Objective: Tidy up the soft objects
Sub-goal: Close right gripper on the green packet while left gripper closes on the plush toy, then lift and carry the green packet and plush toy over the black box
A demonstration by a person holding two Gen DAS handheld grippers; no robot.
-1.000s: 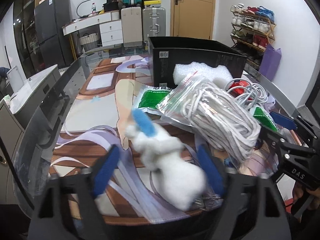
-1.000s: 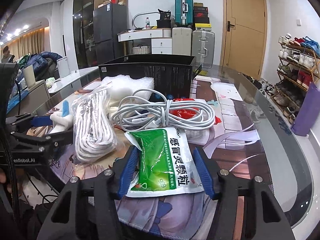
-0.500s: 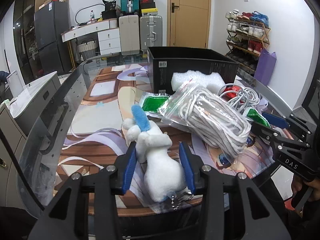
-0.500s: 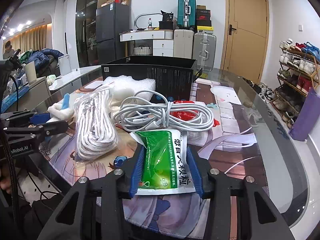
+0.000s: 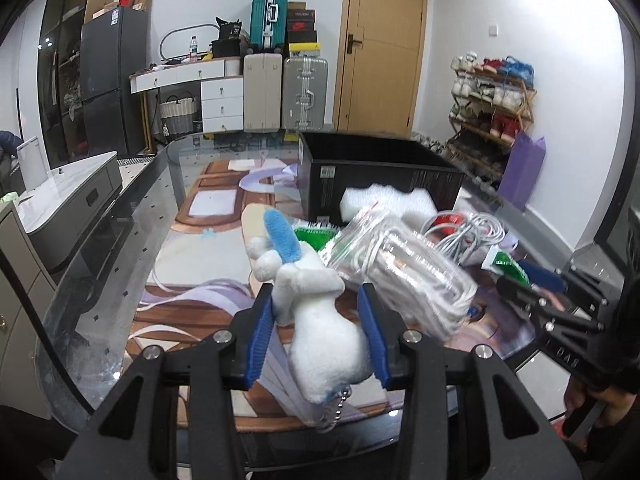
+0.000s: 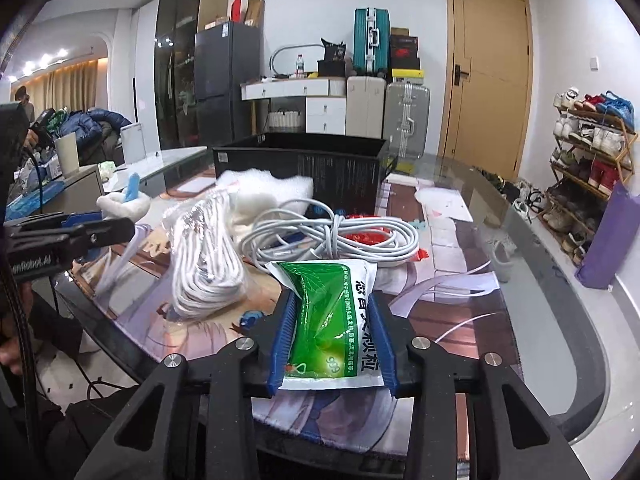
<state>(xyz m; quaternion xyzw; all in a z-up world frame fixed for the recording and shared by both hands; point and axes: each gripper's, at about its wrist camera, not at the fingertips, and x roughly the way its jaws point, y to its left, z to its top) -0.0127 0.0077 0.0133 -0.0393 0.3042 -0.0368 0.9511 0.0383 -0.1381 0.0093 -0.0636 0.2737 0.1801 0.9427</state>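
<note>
My left gripper (image 5: 318, 322) is shut on a white plush toy (image 5: 320, 320) with a blue ear and holds it lifted above the table mat. My right gripper (image 6: 330, 328) is shut on a green and white sachet (image 6: 332, 316), crumpled between the blue pads and raised off the mat. The plush also shows at the left in the right wrist view (image 6: 122, 202). An open black box (image 5: 380, 174) stands behind the pile; it also shows in the right wrist view (image 6: 300, 168).
On the mat lie a clear bag of white rope (image 6: 204, 256), a coil of grey cable (image 6: 332, 236), white foam (image 6: 264, 188), a red packet (image 6: 368, 236) and another green sachet (image 5: 314, 236). The glass table edge (image 6: 560, 320) curves at the right.
Both grippers closed from open onto their objects. The left lifted the plush and the right lifted the sachet, which is now crumpled.
</note>
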